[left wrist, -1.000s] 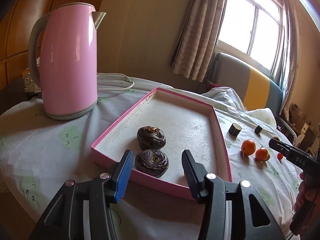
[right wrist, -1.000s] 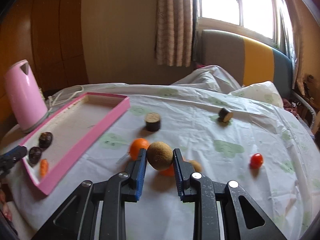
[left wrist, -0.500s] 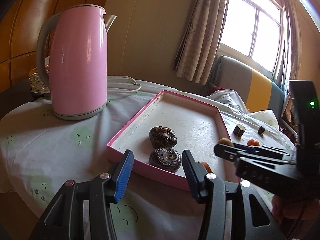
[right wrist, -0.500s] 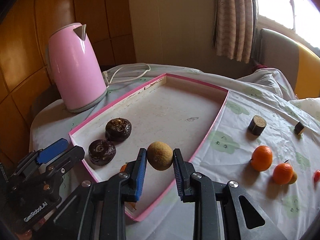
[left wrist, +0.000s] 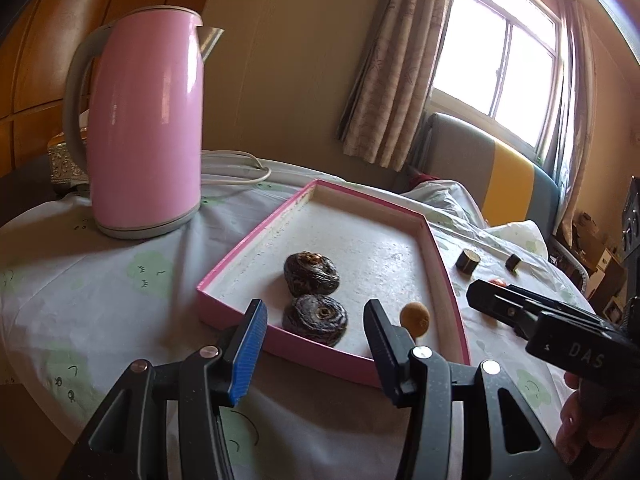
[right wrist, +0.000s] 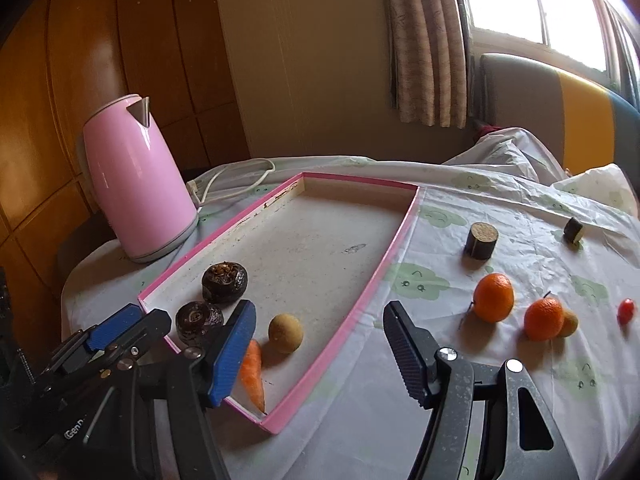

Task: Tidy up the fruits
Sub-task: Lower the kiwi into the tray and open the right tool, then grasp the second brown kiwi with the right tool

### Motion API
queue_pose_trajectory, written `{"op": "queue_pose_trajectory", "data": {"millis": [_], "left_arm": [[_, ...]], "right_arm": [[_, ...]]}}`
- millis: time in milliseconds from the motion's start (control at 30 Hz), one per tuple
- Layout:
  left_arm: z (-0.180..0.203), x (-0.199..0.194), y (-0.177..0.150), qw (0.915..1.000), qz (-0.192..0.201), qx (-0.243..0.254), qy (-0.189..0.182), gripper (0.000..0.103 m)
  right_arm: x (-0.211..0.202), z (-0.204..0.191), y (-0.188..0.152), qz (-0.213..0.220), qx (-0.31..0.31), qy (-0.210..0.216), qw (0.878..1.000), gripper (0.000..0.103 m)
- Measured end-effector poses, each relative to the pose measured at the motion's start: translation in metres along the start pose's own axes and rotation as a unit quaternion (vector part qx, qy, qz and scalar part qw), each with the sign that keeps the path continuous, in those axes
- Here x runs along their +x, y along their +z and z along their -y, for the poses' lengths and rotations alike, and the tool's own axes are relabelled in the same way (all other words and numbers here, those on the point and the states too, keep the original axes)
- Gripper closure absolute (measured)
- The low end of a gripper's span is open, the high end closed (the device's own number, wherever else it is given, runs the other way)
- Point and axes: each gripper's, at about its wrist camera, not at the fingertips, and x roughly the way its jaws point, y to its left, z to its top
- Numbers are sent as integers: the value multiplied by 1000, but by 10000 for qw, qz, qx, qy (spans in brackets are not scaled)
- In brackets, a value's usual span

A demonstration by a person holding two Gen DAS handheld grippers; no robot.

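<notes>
A pink-rimmed tray (right wrist: 394, 240) (left wrist: 244, 248) holds two dark wrinkled fruits (right wrist: 224, 282) (right wrist: 199, 320) (left wrist: 311, 273) (left wrist: 315, 318), a round tan fruit (right wrist: 285, 333) (left wrist: 415, 319) and a small carrot (right wrist: 253, 374). My right gripper (right wrist: 320, 354) is open and empty above the tray's near corner. My left gripper (left wrist: 314, 344) is open and empty at the tray's near edge. Two oranges (right wrist: 494, 297) (right wrist: 543, 318), a small tan fruit (right wrist: 569, 323) and a red cherry tomato (right wrist: 625, 311) lie on the cloth to the right.
A pink kettle (right wrist: 136, 180) (left wrist: 144, 132) stands left of the tray, its white cord (right wrist: 236, 180) behind. Two dark cylinder pieces (right wrist: 481, 240) (right wrist: 574, 230) sit on the cloth beyond the oranges. The table edge drops off at left.
My right gripper has opened and let go of the tan fruit, which now lies in the tray beside the carrot. The right gripper has drawn back a little.
</notes>
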Motion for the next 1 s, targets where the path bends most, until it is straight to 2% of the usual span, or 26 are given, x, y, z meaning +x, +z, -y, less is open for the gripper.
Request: {"op": "queue_pose_trajectory", "data": {"millis": [200, 467, 767, 1000], "left_arm": [[22, -6, -4, 9987, 111, 453, -184, 52], [59, -8, -14, 9918, -14, 1061, -711, 51], [107, -12, -24, 9835, -318, 1331, -1180, 51], [126, -6, -29, 9813, -764, 1178, -1314, 51]], "right_arm": [[-12, 24, -14, -154, 251, -209, 9993, 35], [-28, 83, -34, -310, 640, -759, 9946, 36], [-42, 147, -43, -366, 902, -1256, 9873, 37], [-36, 173, -19, -263, 829, -1329, 9873, 42]]}}
